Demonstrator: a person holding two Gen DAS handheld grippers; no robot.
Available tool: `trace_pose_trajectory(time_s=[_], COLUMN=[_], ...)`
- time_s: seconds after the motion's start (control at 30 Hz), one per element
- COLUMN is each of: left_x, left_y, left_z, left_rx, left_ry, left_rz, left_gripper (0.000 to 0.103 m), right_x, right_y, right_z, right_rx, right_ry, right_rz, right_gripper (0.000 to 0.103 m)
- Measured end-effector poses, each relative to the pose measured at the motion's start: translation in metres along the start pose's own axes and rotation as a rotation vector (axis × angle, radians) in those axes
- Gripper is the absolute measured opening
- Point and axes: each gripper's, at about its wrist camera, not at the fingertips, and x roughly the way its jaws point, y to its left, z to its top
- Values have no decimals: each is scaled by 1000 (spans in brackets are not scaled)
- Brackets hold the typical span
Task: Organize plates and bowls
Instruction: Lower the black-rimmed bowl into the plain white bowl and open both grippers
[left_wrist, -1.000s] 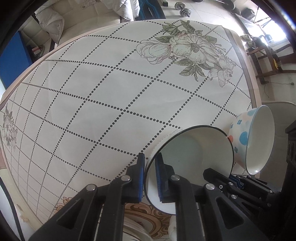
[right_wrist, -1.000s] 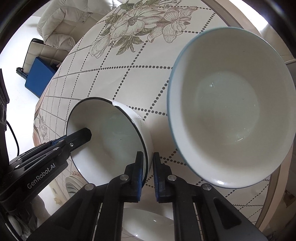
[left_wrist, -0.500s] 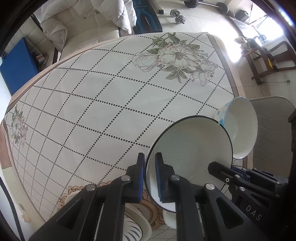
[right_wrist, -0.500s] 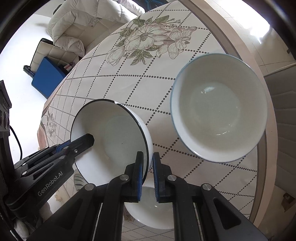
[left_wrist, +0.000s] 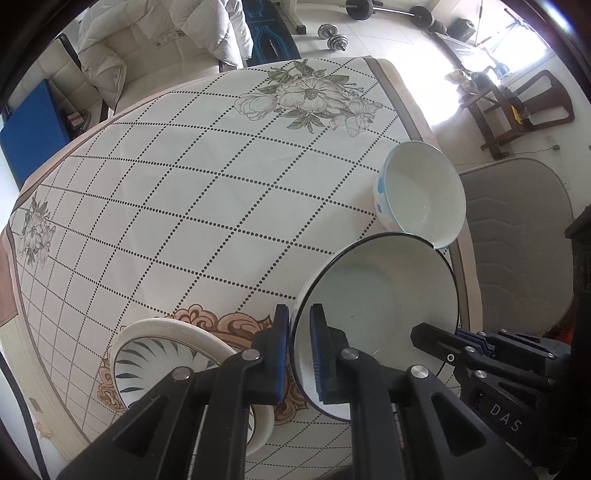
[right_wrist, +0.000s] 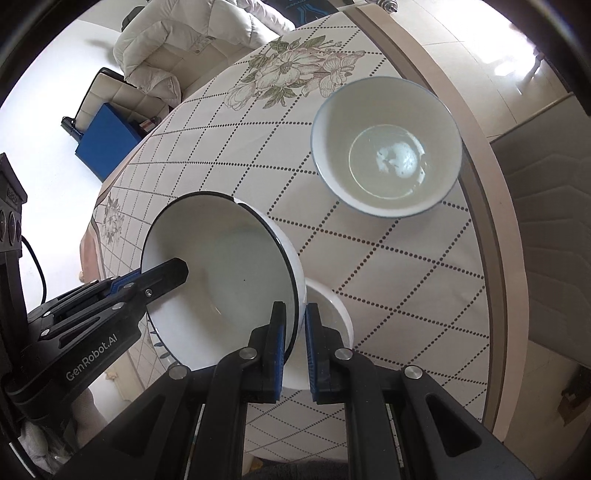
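Observation:
Both grippers hold one white bowl with a black rim in the air above the table's near edge. My left gripper is shut on its left rim, and my right gripper is shut on its right rim; the bowl also shows in the right wrist view. A white bowl with blue dots outside stands on the table beyond it, also in the right wrist view. A plate with blue leaf marks lies at the near edge. A small white bowl lies under the held bowl.
The round table has a cloth with dotted diamonds and flower prints. A grey padded chair stands at the right edge. A sofa with white bedding, a blue box and dumbbells stand beyond the table.
Both grippers have lifted the black-rimmed bowl up and back from the table. The dotted bowl stayed on the table and looks farther away. The leaf plate has come into the left wrist view.

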Motion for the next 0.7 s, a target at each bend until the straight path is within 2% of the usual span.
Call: trace_pose_trajectory(time_s=[0.3, 0.7], left_x=[25, 56], left_y=[-3, -7], left_z=[-28, -40], left_rx=[7, 34], left_ry=[66, 128], left_rz=[0, 32], left_gripper=[9, 9], right_x=[21, 51], right_y=[-15, -21], right_z=[-32, -45], right_rx=[9, -8], right_ry=[53, 97], right_rz=[-7, -56], right_gripper=[11, 11])
